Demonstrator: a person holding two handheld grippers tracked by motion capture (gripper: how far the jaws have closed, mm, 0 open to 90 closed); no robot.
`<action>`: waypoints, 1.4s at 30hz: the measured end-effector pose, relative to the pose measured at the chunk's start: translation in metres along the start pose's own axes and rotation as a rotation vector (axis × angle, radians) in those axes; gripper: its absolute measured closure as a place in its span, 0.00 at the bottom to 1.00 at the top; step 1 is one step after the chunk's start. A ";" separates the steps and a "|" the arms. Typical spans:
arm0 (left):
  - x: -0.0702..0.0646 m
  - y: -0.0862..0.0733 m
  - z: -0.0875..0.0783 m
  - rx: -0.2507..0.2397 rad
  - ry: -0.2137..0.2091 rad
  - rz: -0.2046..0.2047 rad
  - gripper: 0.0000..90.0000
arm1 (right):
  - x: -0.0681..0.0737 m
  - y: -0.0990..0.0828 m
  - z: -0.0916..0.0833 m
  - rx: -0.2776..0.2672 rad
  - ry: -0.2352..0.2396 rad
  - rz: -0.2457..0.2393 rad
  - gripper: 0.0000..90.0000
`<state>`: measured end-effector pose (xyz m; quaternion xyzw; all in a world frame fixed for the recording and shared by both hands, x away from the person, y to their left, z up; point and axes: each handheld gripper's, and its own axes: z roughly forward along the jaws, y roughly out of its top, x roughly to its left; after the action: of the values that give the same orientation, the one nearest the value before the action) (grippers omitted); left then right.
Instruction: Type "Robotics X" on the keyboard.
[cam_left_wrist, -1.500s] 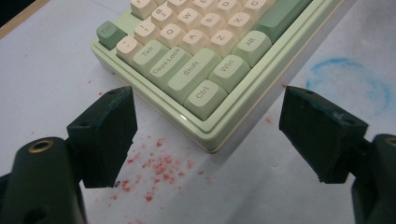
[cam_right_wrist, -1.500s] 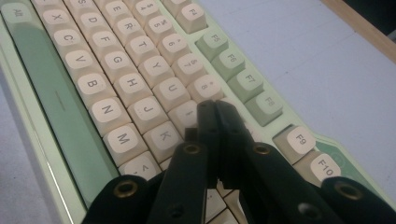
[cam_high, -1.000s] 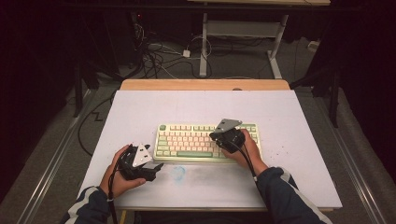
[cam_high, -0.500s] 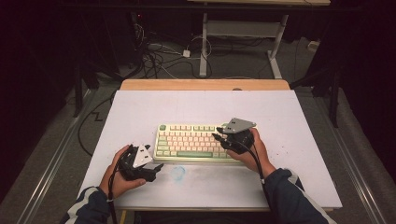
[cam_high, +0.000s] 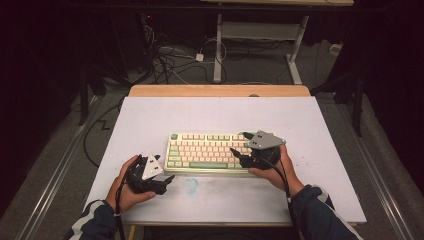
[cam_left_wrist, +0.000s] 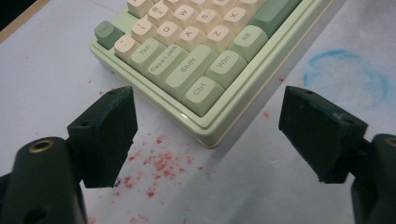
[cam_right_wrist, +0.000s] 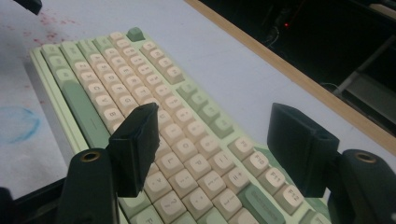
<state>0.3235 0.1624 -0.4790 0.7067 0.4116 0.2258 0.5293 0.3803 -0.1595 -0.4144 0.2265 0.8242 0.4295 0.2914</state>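
**Two grippers at a keyboard**

Pale green rectangular keyboard with cream keycaps (cam_high: 207, 153) flat on white table sheet (cam_high: 320, 130), near middle. Left black two-jaw gripper (cam_left_wrist: 205, 140) just left of keyboard's near-left corner, jaws wide, nothing between. Right black two-jaw gripper (cam_right_wrist: 212, 154) above keyboard's right end, jaws just opened wide, gripping nothing. Blue ring smudge (cam_high: 190, 184) near keyboard's front edge.

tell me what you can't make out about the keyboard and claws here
- Keyboard: high view, key legends too small; right end hidden by the right claw.
- Keyboard: left gripper view, cut off by the top edge.
- Left claw: high view, jaw gap too small to judge.
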 end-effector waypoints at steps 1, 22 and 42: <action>0.000 0.000 0.000 0.000 0.002 0.001 0.20 | 0.001 -0.001 -0.002 0.003 -0.014 0.001 0.35; 0.000 0.005 0.000 -0.019 0.017 -0.024 0.32 | 0.002 -0.039 -0.042 0.010 -0.100 0.002 0.30; -0.002 0.016 0.004 0.031 -0.053 -0.067 0.93 | 0.014 -0.067 -0.068 0.021 -0.089 0.024 0.30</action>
<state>0.3307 0.1570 -0.4650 0.7064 0.4241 0.1828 0.5363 0.3160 -0.2259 -0.4429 0.2582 0.8124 0.4136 0.3200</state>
